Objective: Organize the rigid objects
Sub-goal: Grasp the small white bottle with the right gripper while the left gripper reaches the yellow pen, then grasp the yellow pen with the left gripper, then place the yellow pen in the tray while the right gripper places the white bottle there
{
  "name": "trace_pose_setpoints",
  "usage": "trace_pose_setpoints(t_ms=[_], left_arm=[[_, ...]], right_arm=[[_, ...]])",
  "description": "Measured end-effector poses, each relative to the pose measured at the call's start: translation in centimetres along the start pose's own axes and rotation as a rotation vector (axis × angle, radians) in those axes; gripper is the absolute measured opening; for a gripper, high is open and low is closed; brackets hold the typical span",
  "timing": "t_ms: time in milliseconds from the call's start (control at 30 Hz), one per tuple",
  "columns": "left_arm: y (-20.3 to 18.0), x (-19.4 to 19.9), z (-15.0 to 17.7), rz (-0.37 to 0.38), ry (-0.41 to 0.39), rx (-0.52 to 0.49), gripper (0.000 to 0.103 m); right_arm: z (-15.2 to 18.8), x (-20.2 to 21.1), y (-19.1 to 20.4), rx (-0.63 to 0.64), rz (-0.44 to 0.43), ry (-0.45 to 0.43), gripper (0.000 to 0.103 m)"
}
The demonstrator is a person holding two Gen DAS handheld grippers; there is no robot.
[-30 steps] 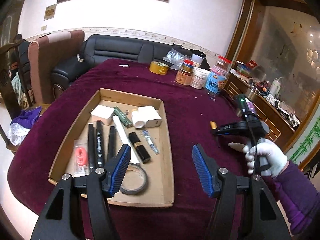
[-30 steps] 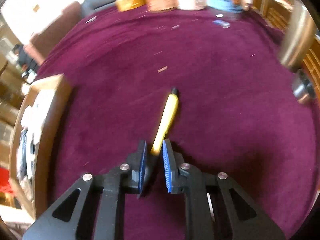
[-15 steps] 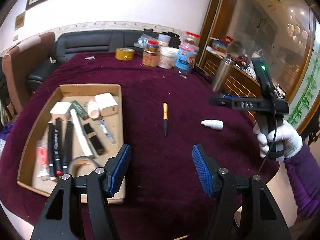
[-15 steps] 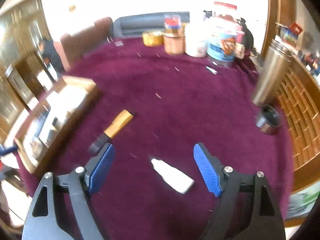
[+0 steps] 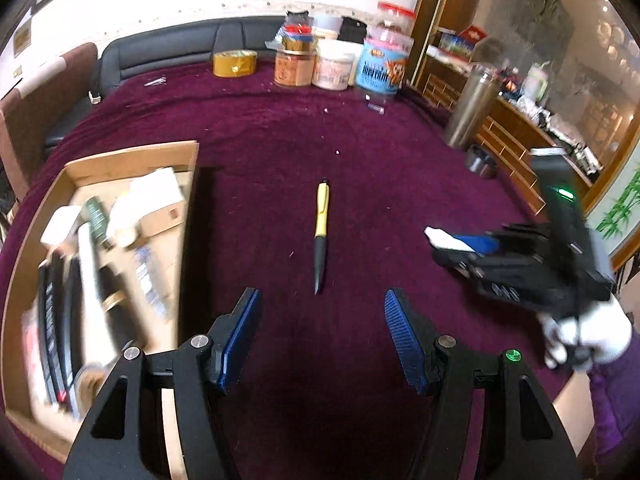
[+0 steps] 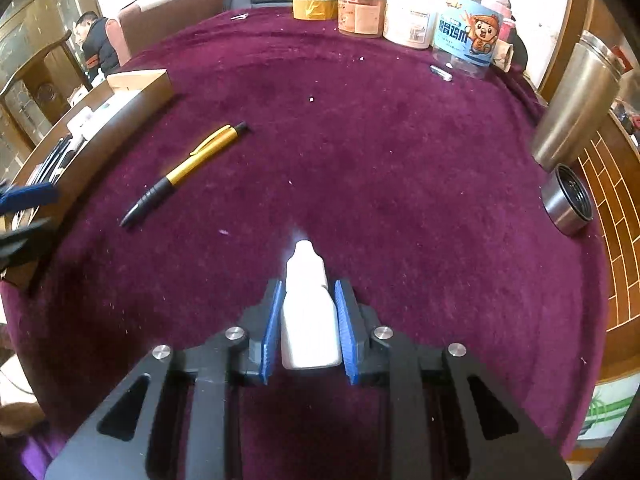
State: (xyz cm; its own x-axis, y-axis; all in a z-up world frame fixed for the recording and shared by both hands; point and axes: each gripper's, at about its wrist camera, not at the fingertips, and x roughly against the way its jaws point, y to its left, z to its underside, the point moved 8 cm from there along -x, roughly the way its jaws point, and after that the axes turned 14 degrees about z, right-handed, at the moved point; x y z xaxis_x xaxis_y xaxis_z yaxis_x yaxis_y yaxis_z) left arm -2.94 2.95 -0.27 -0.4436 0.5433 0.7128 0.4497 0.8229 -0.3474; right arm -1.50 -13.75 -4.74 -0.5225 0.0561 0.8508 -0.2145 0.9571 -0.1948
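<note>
1. Maroon velvet cloth over the tabletop (image 6: 400, 168), flecked with small crumbs.
2. Right tongs (image 6: 306, 320) closing on a small white dropper bottle (image 6: 308, 308), blue pads (image 6: 270, 328) against both of its sides, cap pointing to the far side, at the near middle of the tabletop.
3. Left tongs (image 5: 322, 344) about half open, nothing between the pads, low over the near edge of the cloth.
4. Yellow-and-black pen (image 5: 321, 236) flat on the cloth just beyond the left tongs, lengthwise, dark tip toward the near side, apart from both tongs.
5. Cardboard tray (image 5: 132, 158) on the left, blurred, with dark markers (image 5: 52, 320), white boxes (image 5: 154, 196) and a white tube (image 5: 90, 280) lying inside.
6. Seen from the left wrist: right tongs at the far right with the white bottle in them, gripped by a white-gloved hand (image 5: 588, 340) with a purple sleeve.
7. Along the far edge: a roll of yellow tape (image 6: 316, 7), an orange jar (image 6: 362, 8), a white tub (image 6: 412, 20) and a blue-labelled jar (image 6: 466, 40).
8. On the right: a steel flask (image 6: 576, 100) upright, its cap (image 6: 568, 200) on its side nearby.
</note>
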Motion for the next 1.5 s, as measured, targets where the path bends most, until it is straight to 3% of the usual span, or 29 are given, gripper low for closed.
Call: trace_pose_setpoints(t_ms=[133,300,367,433,467,500,700,967,1133,1233,1367,1500], left_arm=[[-0.1,-4.5,-2.3,-0.065,0.027,-0.047,0.058],[0.0,-9.8,-2.5,-0.142,0.120,-0.090,0.059],[-0.5,-10.2,-2.9,-0.150,0.092,-0.123,0.056],[-0.9,-10.3,-2.8,-0.118,0.098,-0.111,0.037],[-1.1,-10.1,-2.8,-0.117,0.101,-0.127,0.006],[-1.3,-10.0,-2.6,-0.101,0.112,-0.134,0.006],[-1.4,-5.5,-1.6,0.018,0.039,-0.038,0.006],[1.3,4.4,-0.3,0.159,-0.126,0.073,0.006],[7.7,10.6,0.8,0.040,-0.234,0.140,0.006],[13.4,12.6,1.9,-0.038,-0.244,0.256,0.006],[18.7,13.2,3.2,-0.116,-0.237,0.350,0.006],[21.3,12.0,3.1,-0.106,-0.215,0.403,0.006]], right_arm=[[0.5,0.2,-0.7,-0.020,-0.007,-0.006,0.024],[0.9,0.3,-2.0,-0.049,-0.027,-0.002,0.024],[1.0,0.4,-2.2,-0.067,-0.044,0.000,0.024],[1.0,0.3,-2.4,-0.087,-0.058,0.001,0.024],[1.0,0.3,-2.4,-0.094,-0.060,-0.001,0.024],[0.9,0.3,-2.5,-0.103,-0.060,-0.003,0.024],[1.0,1.2,-2.4,-0.184,-0.094,-0.006,0.023],[-0.4,4.8,0.0,-0.207,-0.174,-0.050,0.024],[-2.9,6.5,4.6,-0.172,-0.270,-0.069,0.024],[-4.6,6.7,7.9,-0.145,-0.314,-0.071,0.024],[-6.7,7.0,12.4,-0.108,-0.375,-0.067,0.024],[-8.1,7.0,17.1,-0.052,-0.416,-0.048,0.024]])
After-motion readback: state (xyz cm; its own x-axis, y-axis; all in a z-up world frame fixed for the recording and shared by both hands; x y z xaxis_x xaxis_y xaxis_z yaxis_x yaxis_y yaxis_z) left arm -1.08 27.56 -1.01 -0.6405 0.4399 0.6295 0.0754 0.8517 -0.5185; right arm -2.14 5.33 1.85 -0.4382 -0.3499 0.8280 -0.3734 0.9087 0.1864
